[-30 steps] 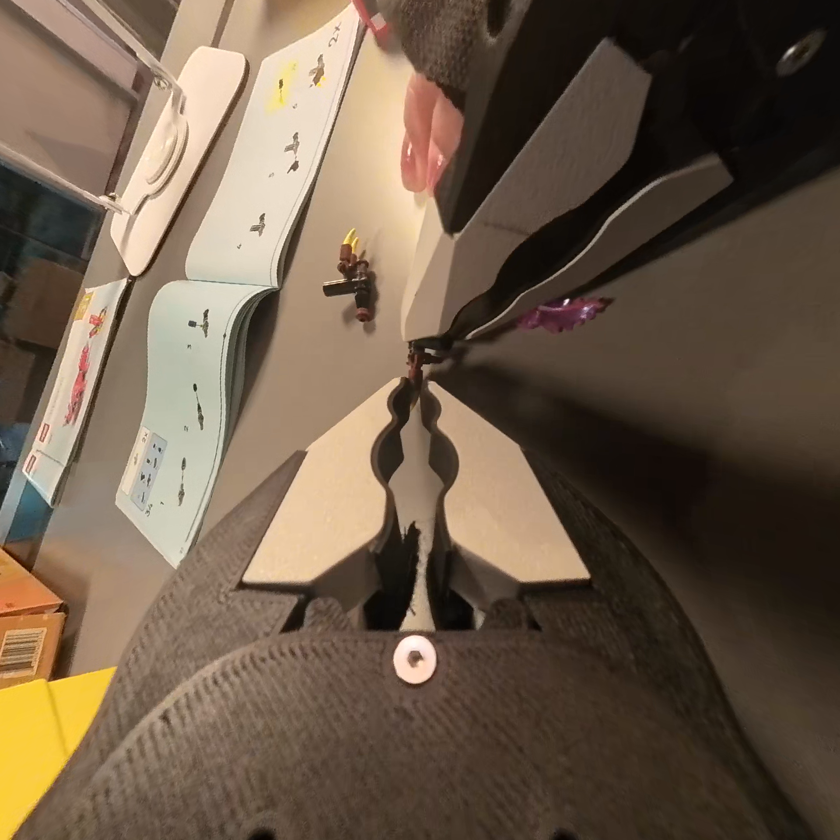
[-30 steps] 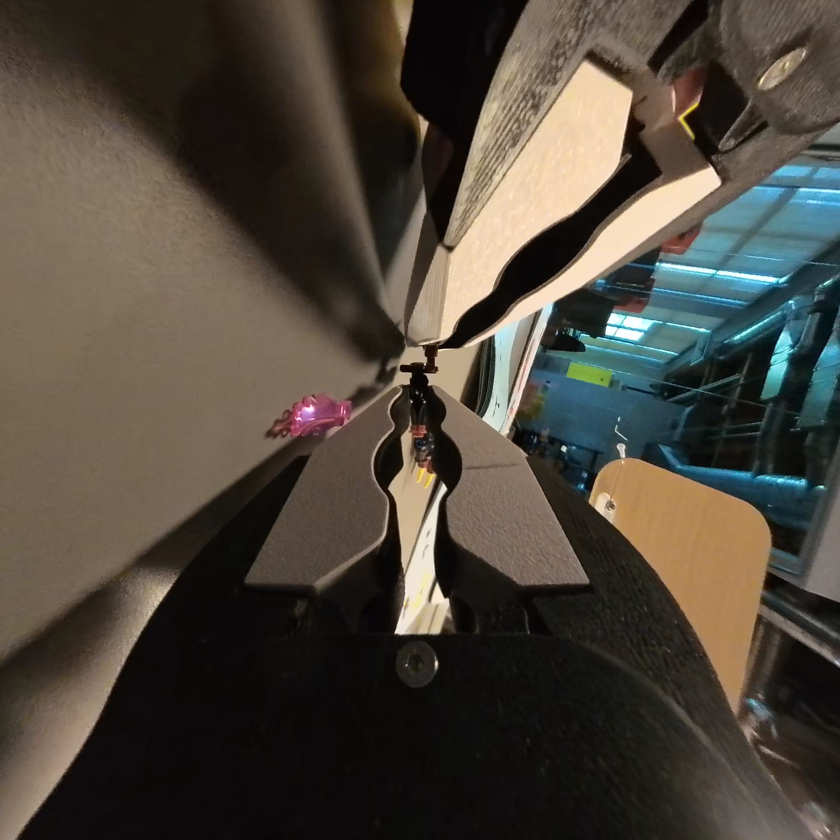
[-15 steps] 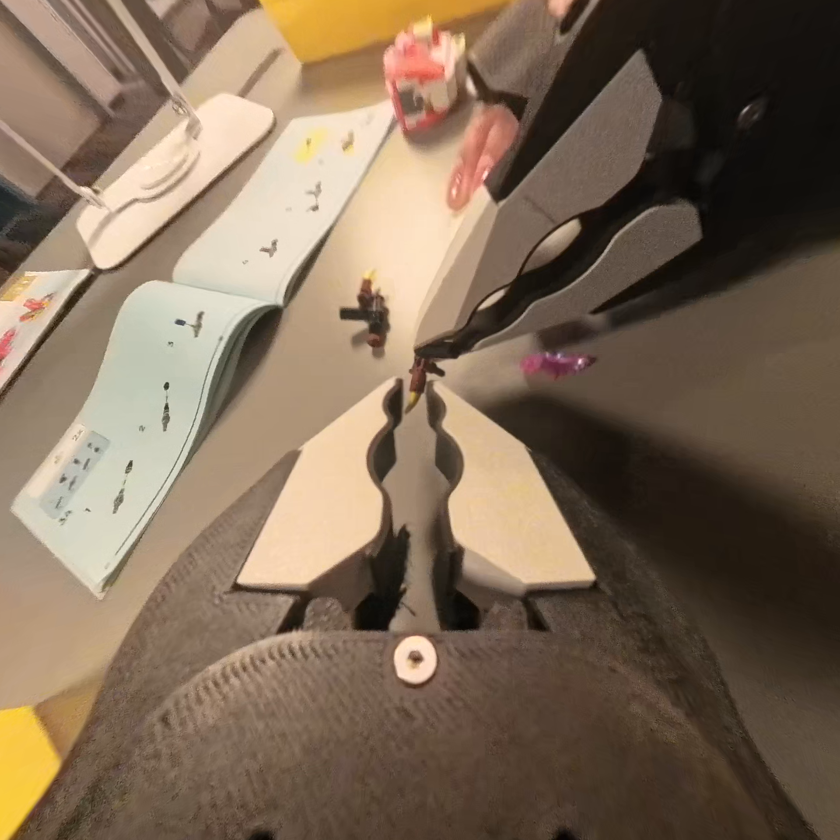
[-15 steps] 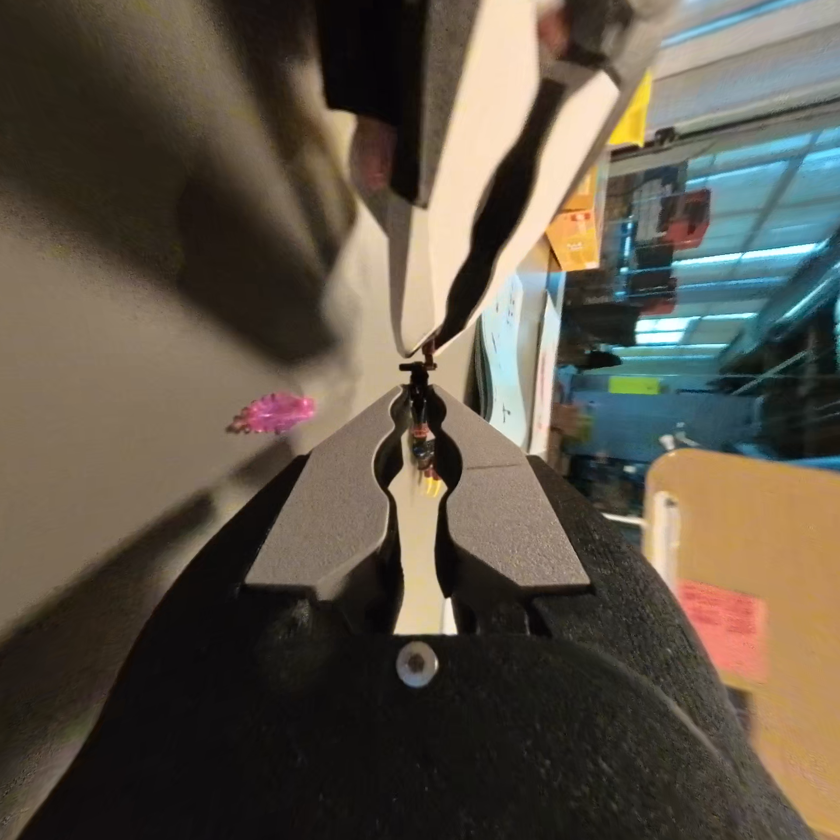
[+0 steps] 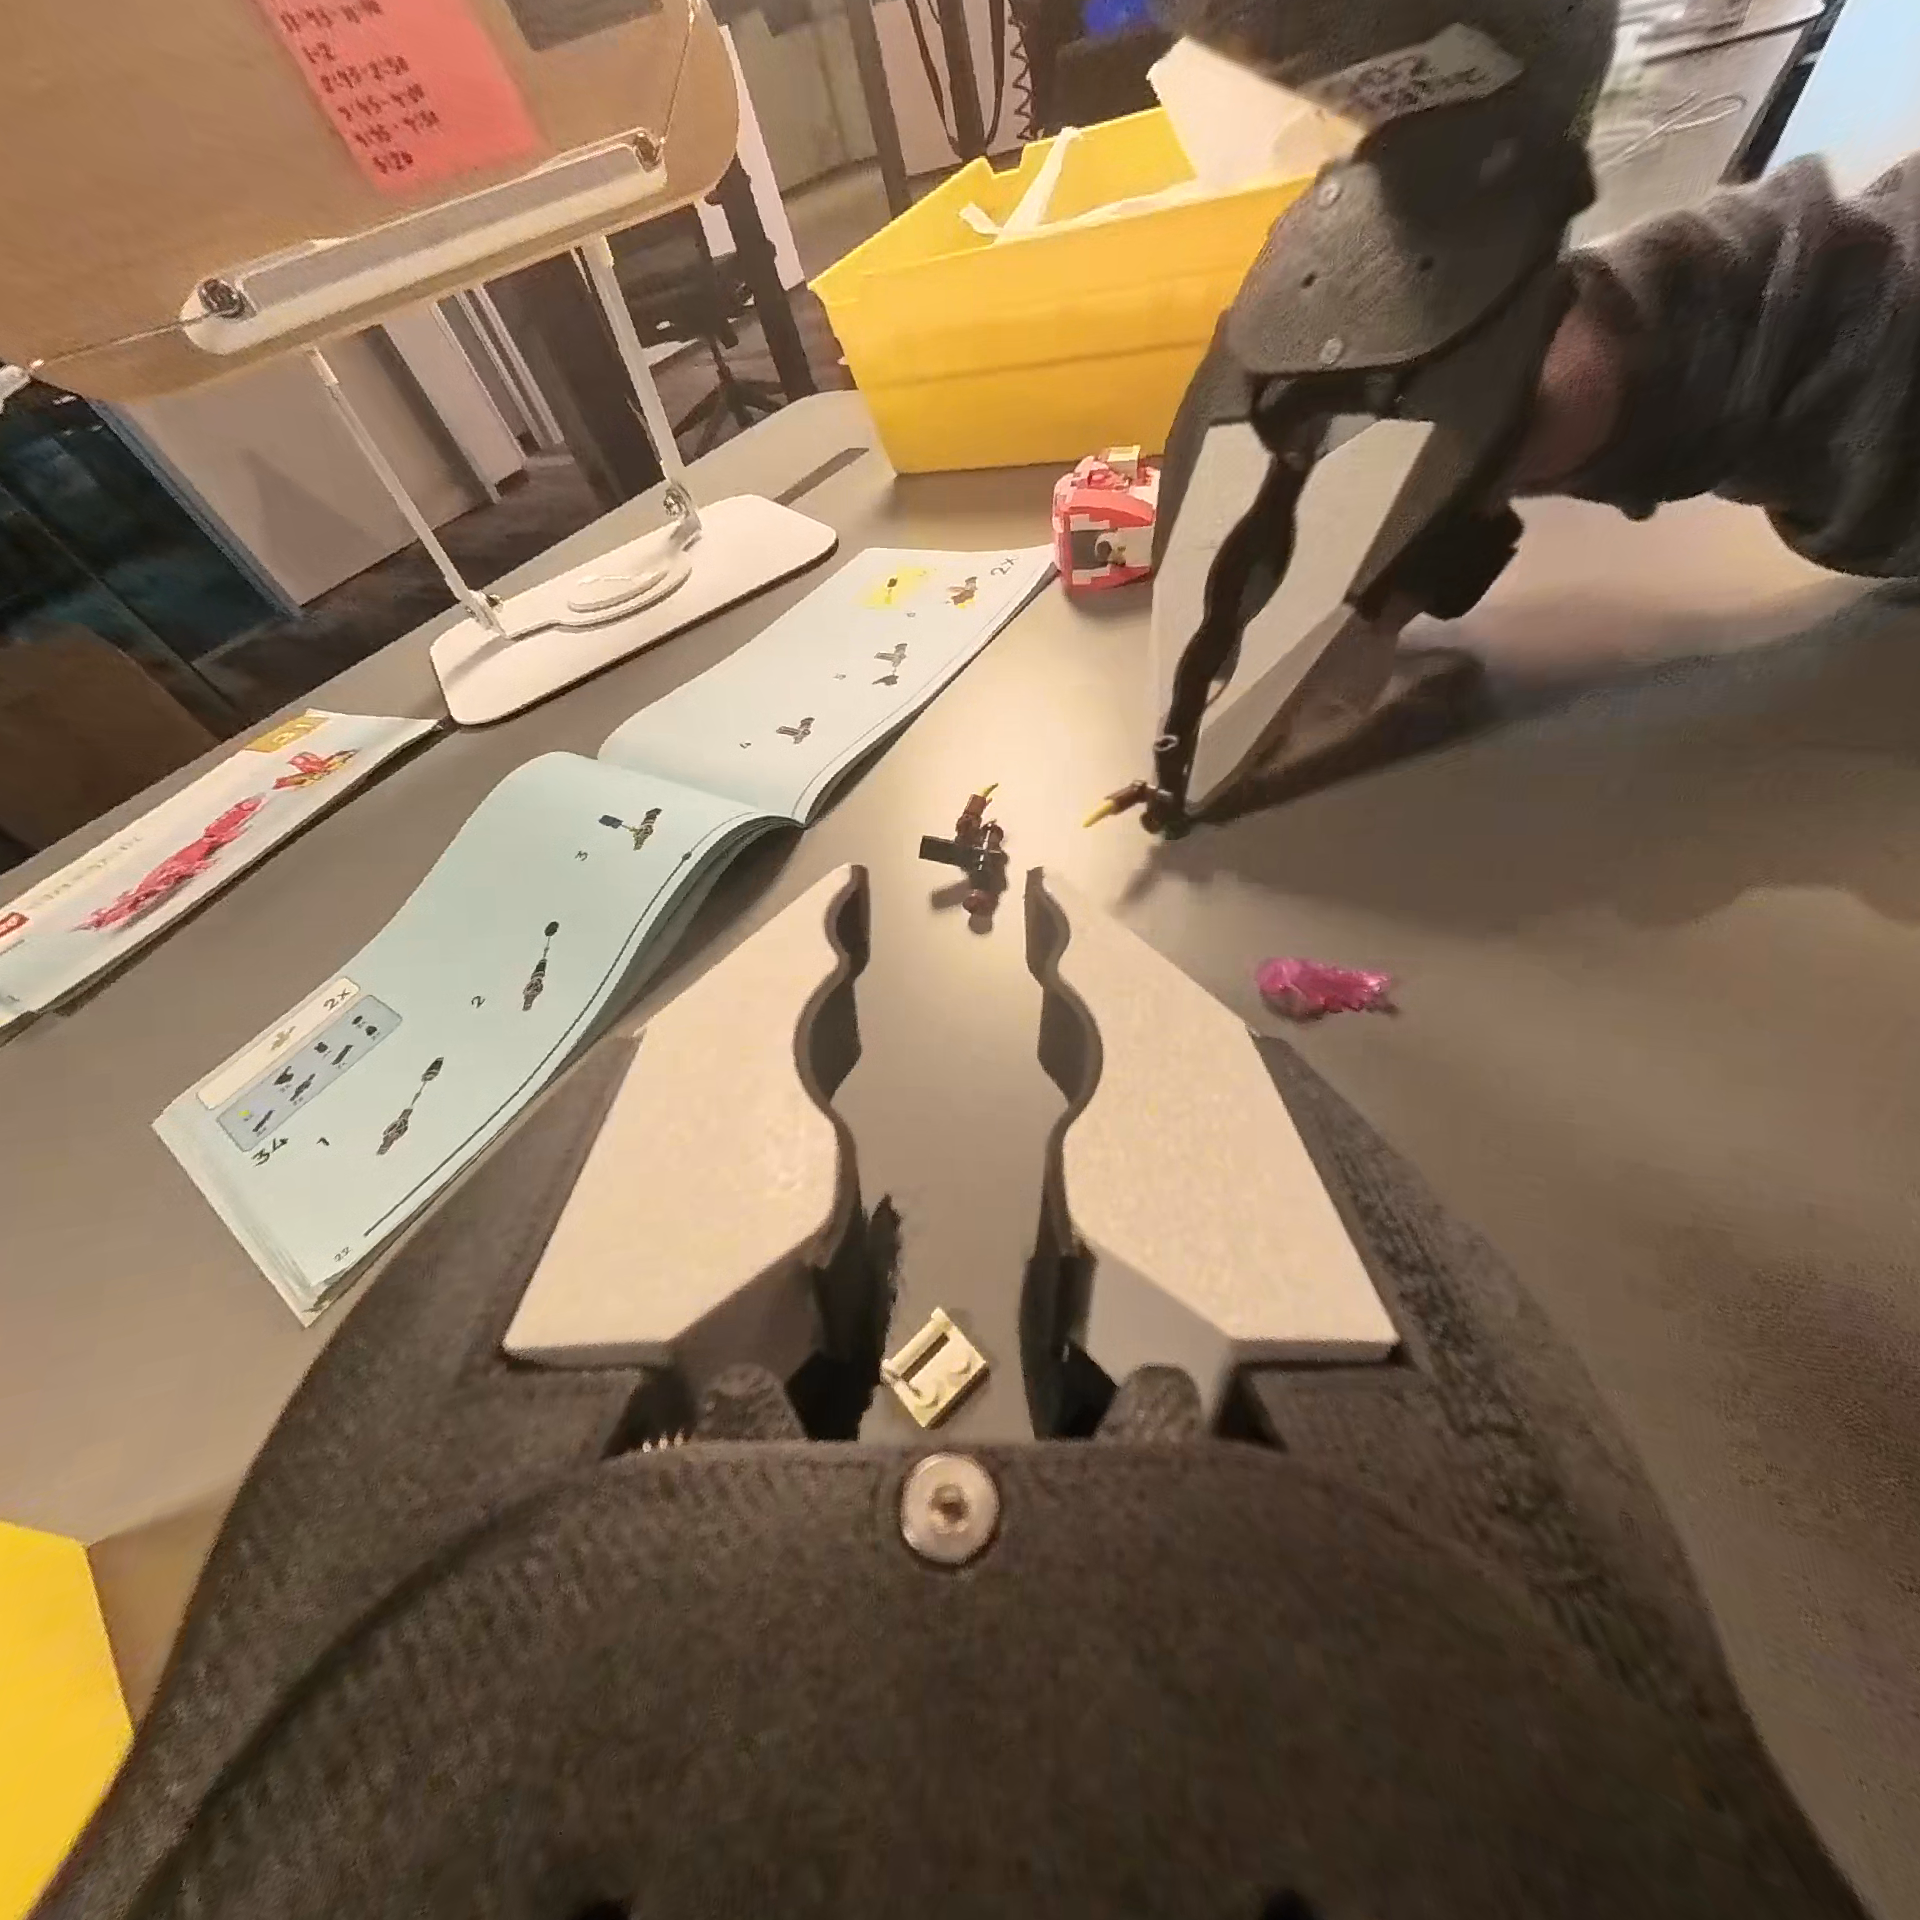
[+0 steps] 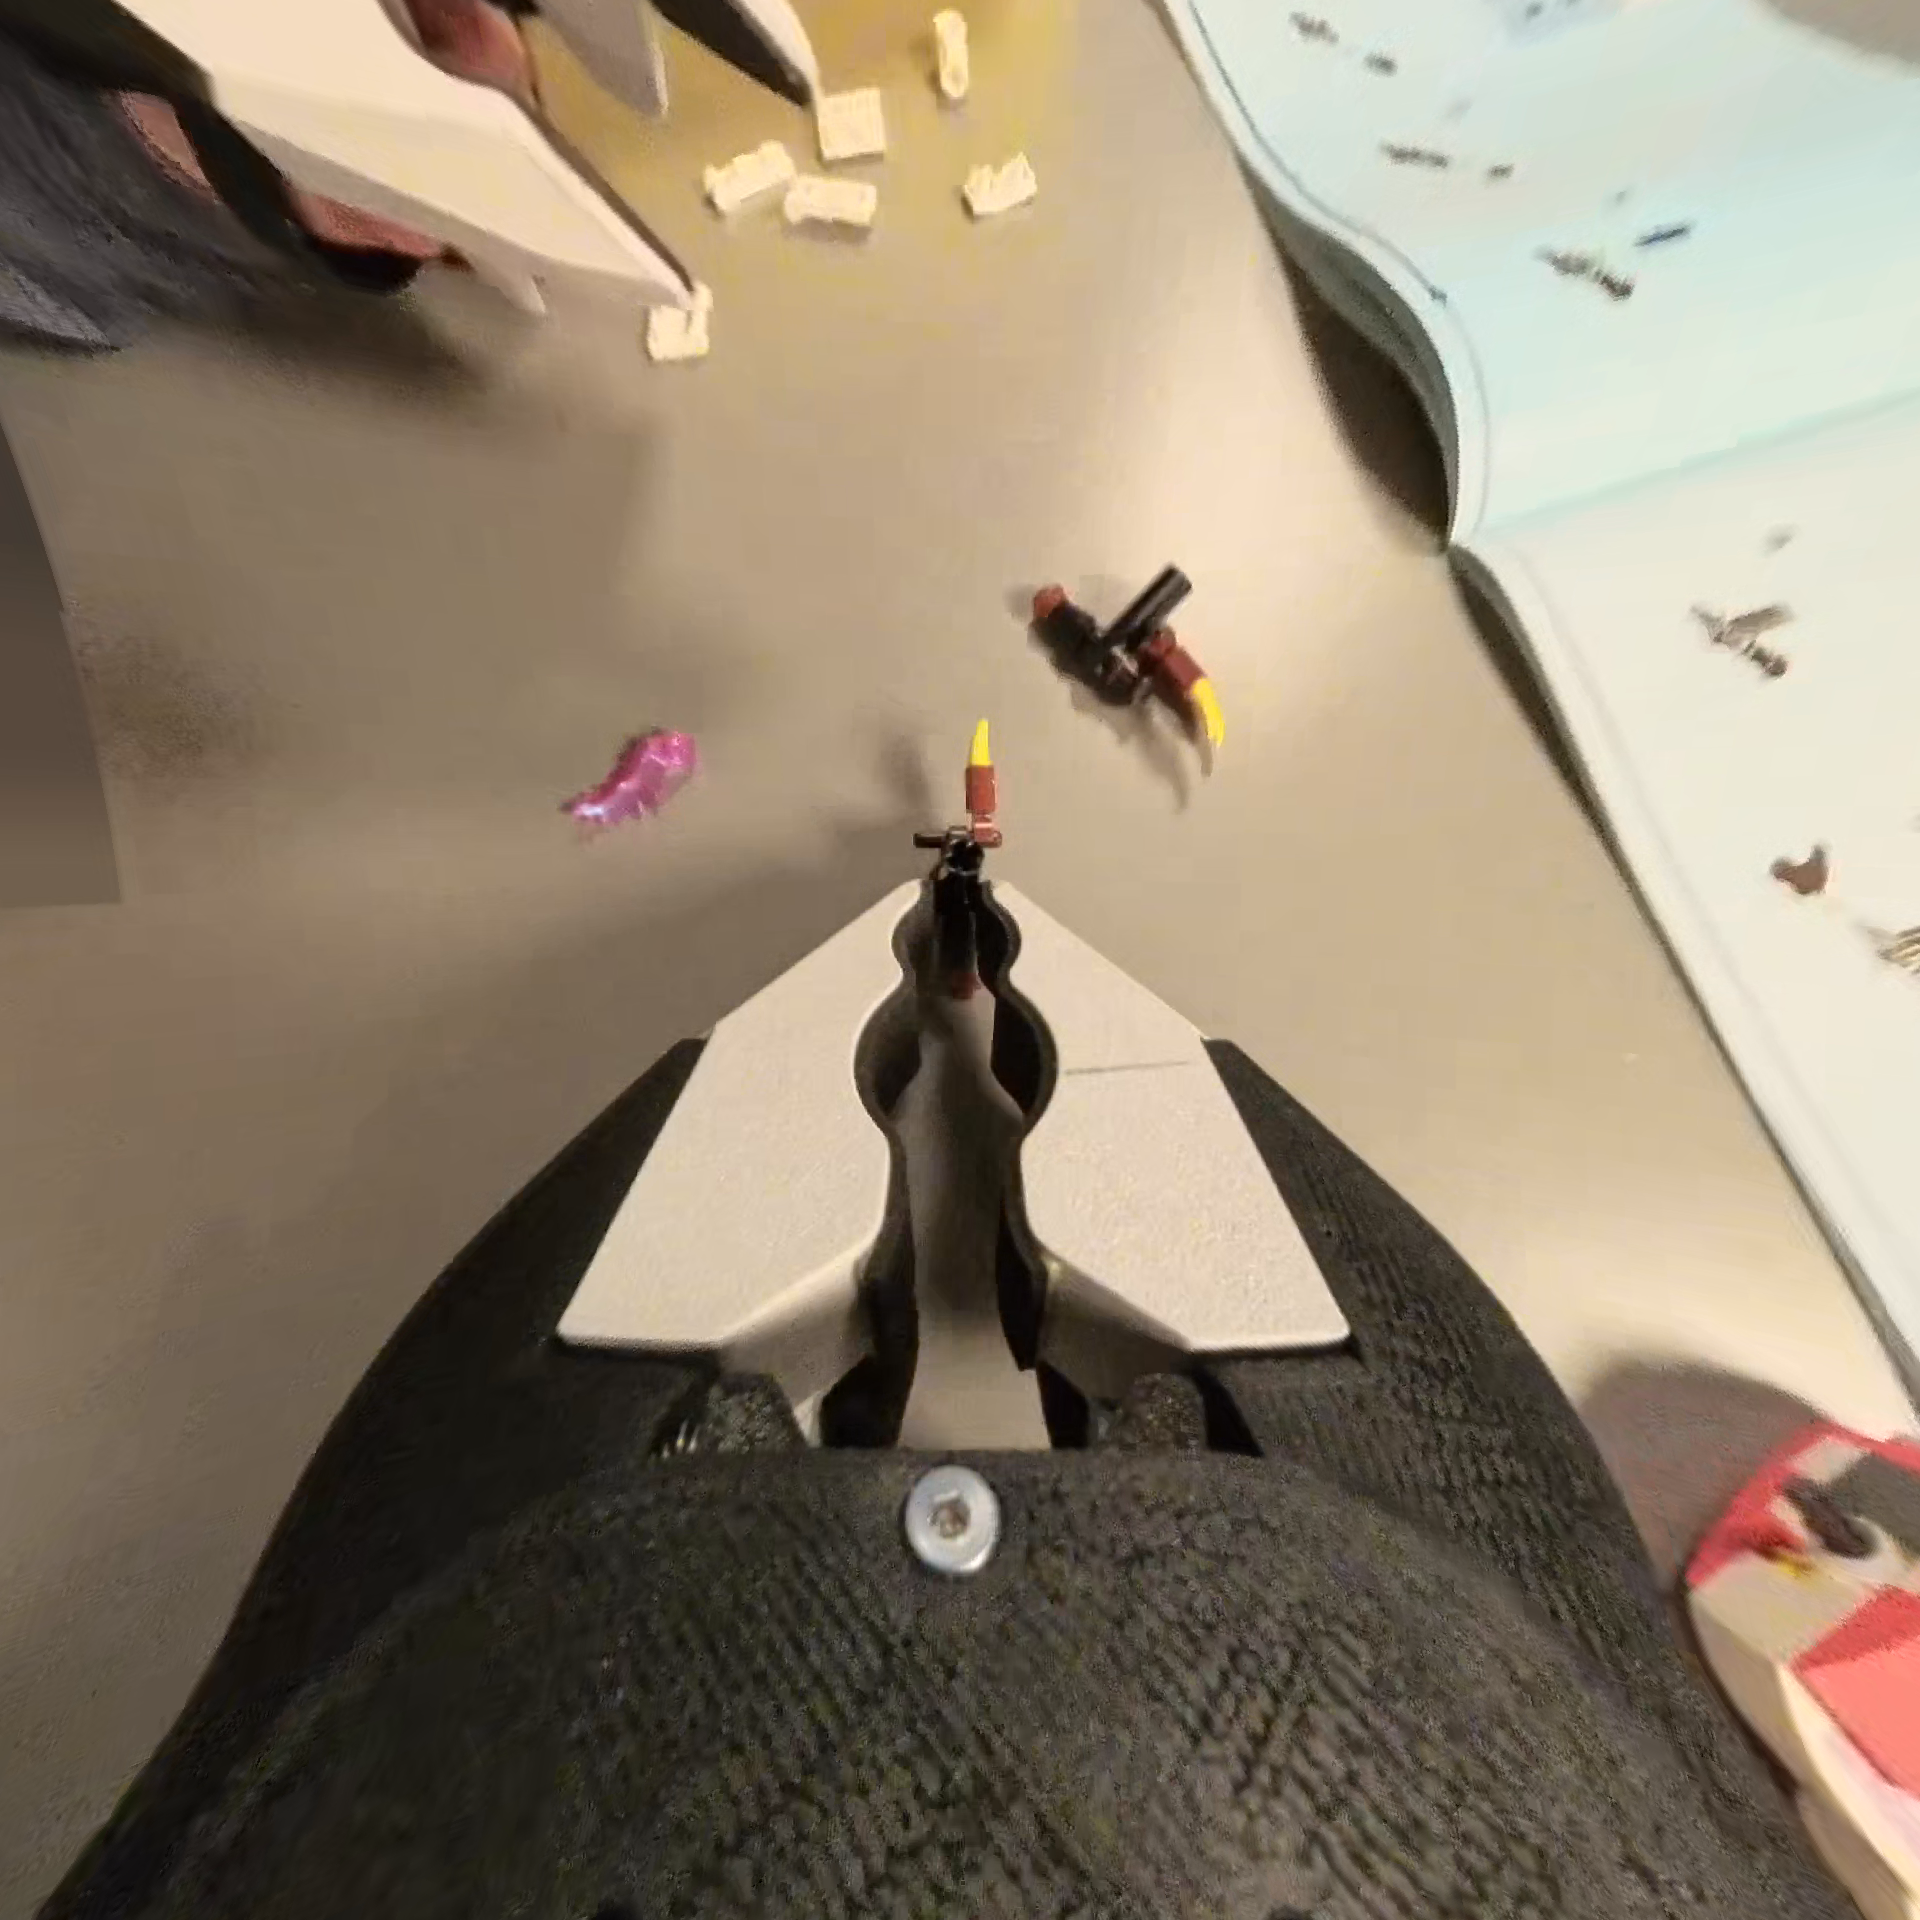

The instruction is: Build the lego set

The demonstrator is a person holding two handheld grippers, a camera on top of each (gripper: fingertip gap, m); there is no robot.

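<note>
Grey table [image 5: 1558,1195] runs under both tongs, with small toy-brick parts scattered over it. The left tongs [image 5: 943,883] stand open with nothing between the fingers. A loose dark red and black cluster [image 5: 971,847] with a yellow claw lies on the table just beyond their tips, roughly in line with the gap. A small tan plate [image 5: 935,1371] lies under them, back near the base of the fingers. An open pale blue booklet [image 5: 520,935] is spread out to their left, and a see-through pink piece [image 5: 1320,985] lies off to their right. The right tongs [image 6: 961,894] are closed on a thin dark rod [image 6: 954,914], pinched at the very tips. A dark red piece with a yellow point [image 6: 979,774] sticks out ahead of them from the end of that rod. From the left tongs' side these right tongs reach steeply down, ahead and to the right. Their tips seem to be at or just above the table, though the blur there leaves contact unclear. The loose cluster lies ahead and to the right of the right tongs, well apart from the held piece, and the pink piece lies ahead to their left. Several pale bricks [image 6: 831,177] lie farther ahead, and a red and white brick build [image 6: 1818,1621] sits close by on their right.
</note>
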